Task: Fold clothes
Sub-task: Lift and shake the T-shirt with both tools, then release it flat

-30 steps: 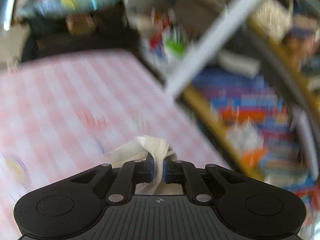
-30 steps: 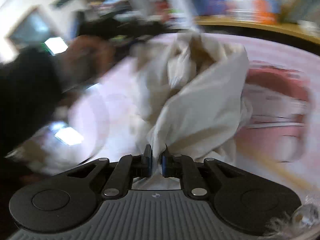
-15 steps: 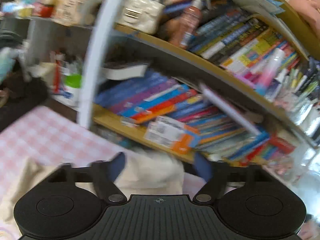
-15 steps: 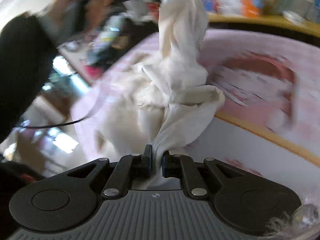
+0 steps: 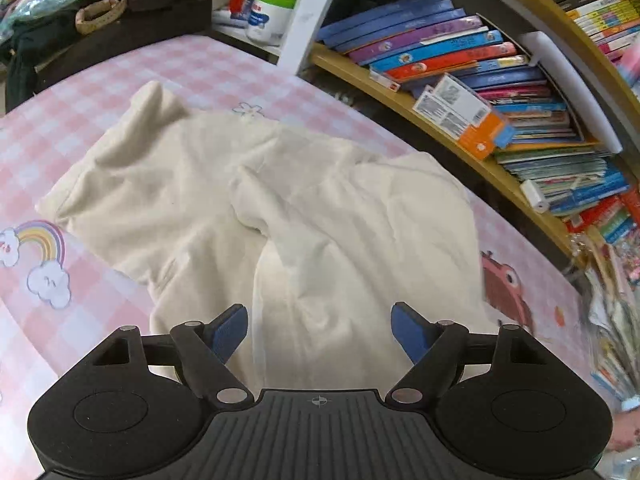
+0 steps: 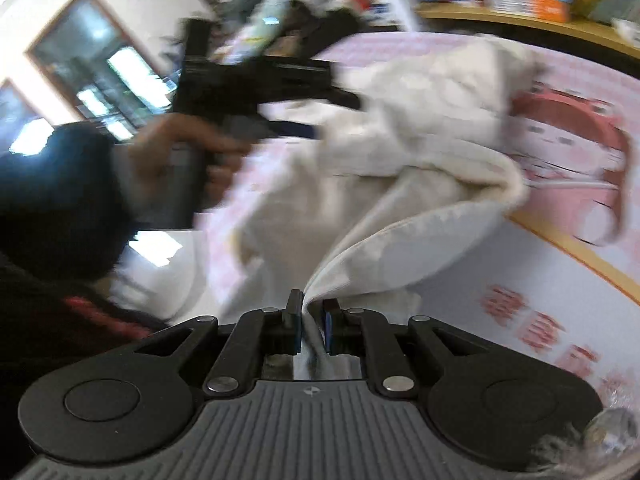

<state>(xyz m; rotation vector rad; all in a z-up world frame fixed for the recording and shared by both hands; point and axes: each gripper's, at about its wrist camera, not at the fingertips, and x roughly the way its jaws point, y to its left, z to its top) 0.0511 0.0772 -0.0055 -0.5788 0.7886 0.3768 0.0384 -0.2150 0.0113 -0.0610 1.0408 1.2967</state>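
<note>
At the left, a rainbow print point(image 5: 38, 244) marks the pink checked sheet point(image 5: 100, 92), and a cream garment point(image 5: 280, 200) lies rumpled across it. The left gripper point(image 5: 320, 330) hangs over the near part of the cloth, its blue pads point(image 5: 230, 330) spread wide, nothing pinched between them, the jaws having just been opening. To the right, bookshelves point(image 5: 480, 80) curve past. In the right wrist view, the right gripper point(image 6: 312, 320) is clamped on a fold of the garment point(image 6: 400, 168), lifted off the sheet.

Probably a child's bedroom, crowded bookshelf point(image 5: 480, 68), rainbow-print bedsheet point(image 5: 44, 248)
</note>
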